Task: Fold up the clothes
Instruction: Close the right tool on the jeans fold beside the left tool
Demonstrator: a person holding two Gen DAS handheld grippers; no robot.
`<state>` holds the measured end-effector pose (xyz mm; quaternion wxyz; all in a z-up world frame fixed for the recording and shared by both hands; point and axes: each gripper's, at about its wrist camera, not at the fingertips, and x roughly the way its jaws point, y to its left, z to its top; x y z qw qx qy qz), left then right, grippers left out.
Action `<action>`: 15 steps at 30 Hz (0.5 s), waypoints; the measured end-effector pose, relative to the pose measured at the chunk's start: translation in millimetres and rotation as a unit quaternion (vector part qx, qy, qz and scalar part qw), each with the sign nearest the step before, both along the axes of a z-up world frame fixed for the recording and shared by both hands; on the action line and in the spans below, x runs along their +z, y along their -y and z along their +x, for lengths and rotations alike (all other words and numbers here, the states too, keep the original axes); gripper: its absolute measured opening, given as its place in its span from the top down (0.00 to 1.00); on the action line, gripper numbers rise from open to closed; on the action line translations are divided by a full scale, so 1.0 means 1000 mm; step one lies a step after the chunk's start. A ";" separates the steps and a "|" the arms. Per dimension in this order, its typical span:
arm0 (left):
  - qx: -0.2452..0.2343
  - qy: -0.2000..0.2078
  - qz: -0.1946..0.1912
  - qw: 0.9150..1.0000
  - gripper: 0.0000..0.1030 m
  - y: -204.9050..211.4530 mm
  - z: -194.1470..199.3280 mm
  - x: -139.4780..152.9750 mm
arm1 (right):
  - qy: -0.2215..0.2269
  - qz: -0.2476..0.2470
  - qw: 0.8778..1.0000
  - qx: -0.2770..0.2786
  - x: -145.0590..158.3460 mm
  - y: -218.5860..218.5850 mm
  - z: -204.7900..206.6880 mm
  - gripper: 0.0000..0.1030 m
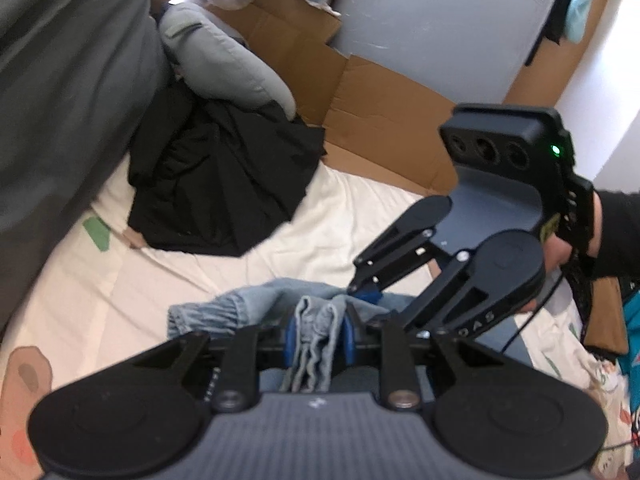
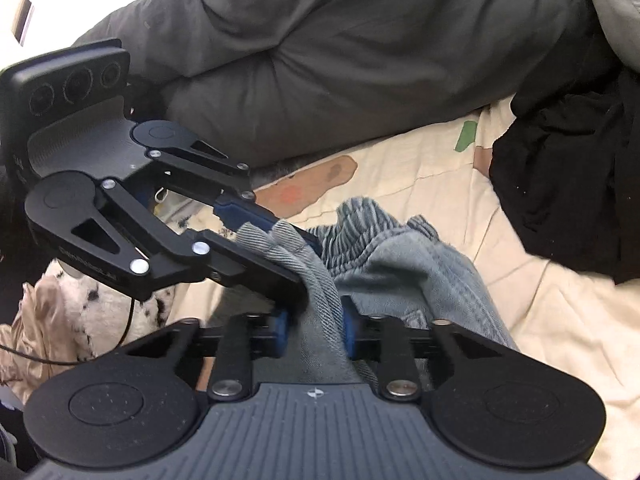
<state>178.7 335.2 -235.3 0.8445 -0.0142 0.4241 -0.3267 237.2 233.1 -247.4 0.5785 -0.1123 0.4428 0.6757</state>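
In the left wrist view, the left gripper [image 1: 319, 338] has its jaws clamped narrow on a bunched fold of the light blue jeans [image 1: 256, 304], which lie on the cream bed sheet [image 1: 332, 216] at 6 o'clock. The right gripper [image 1: 366, 292] comes in from 3 o'clock, its tips in the same denim. A black garment [image 1: 224, 184] is heaped at 10 o'clock, against the grey duvet [image 1: 64, 92].

In the right wrist view, the right gripper [image 2: 313, 330] pinches a denim fold at 6 o'clock. The left gripper [image 2: 280, 240] reaches in from 9 o'clock, gripping the jeans [image 2: 420, 264] just beside it.
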 end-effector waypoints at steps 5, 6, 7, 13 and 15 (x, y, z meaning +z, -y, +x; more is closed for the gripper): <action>0.070 0.006 0.003 0.998 0.71 -0.011 0.009 -0.001 | -0.001 0.003 0.999 -0.045 0.000 -0.006 0.013 0.90; 0.096 0.010 0.010 0.995 0.70 -0.017 0.006 -0.001 | 0.007 0.000 0.999 -0.052 -0.001 -0.008 0.014 0.91; 0.122 0.014 0.016 0.992 0.66 -0.023 0.004 -0.001 | 0.015 -0.004 0.998 -0.060 -0.002 -0.011 0.014 0.91; 0.256 -0.037 -0.007 0.966 0.50 -0.081 -0.035 -0.021 | 0.009 -0.021 0.995 -0.094 -0.019 -0.012 0.023 0.92; 0.276 -0.056 -0.011 0.960 0.49 -0.090 -0.049 -0.029 | 0.007 -0.019 0.995 -0.099 -0.022 -0.012 0.023 0.92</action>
